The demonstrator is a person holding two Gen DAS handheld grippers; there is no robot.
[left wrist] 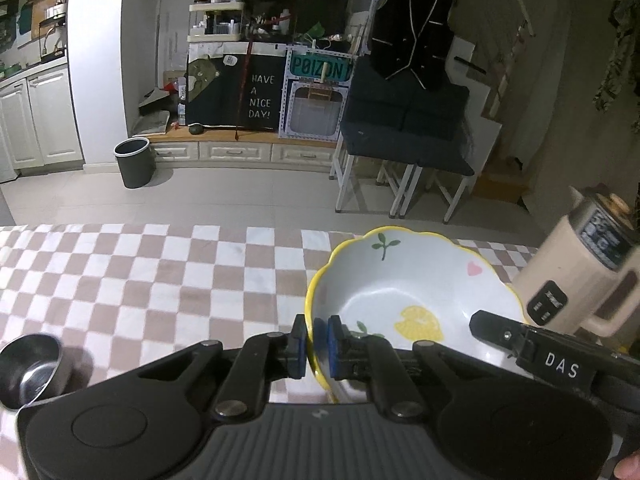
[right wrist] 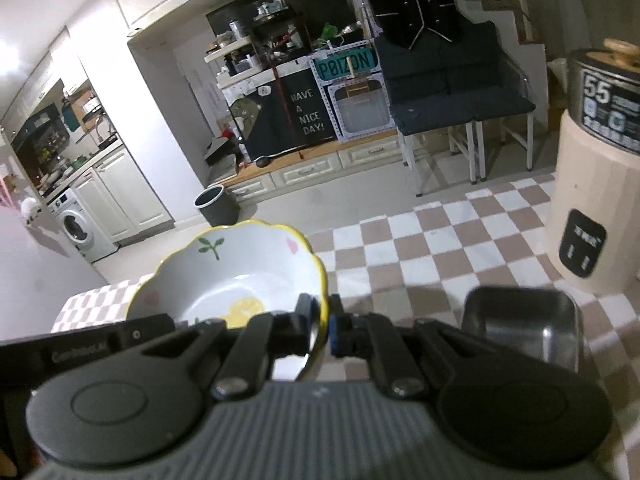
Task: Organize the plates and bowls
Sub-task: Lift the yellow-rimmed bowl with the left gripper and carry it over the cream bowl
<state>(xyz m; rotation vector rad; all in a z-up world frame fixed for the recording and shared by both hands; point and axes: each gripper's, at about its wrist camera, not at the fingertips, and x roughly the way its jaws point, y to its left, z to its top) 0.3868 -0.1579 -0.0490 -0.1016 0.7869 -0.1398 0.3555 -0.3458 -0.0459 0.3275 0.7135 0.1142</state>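
A white bowl (left wrist: pixel 404 280) with a wavy yellow rim, a lemon and leaf prints hangs above the checked tablecloth (left wrist: pixel 140 276), held from both sides. My left gripper (left wrist: pixel 317 342) is shut on its left rim, one blue pad inside and one outside. In the right wrist view the same bowl (right wrist: pixel 236 272) shows at centre left, and my right gripper (right wrist: pixel 325 326) is shut on its right rim. The right gripper (left wrist: pixel 520 338) also reaches in from the right in the left wrist view.
A small round steel bowl (left wrist: pixel 30 364) sits on the cloth at lower left. A square steel dish (right wrist: pixel 524 324) lies by the right gripper. A beige kettle-like appliance (right wrist: pixel 592 184) stands at the table's right. Beyond the table edge are floor, a bin (left wrist: pixel 134 162) and chairs.
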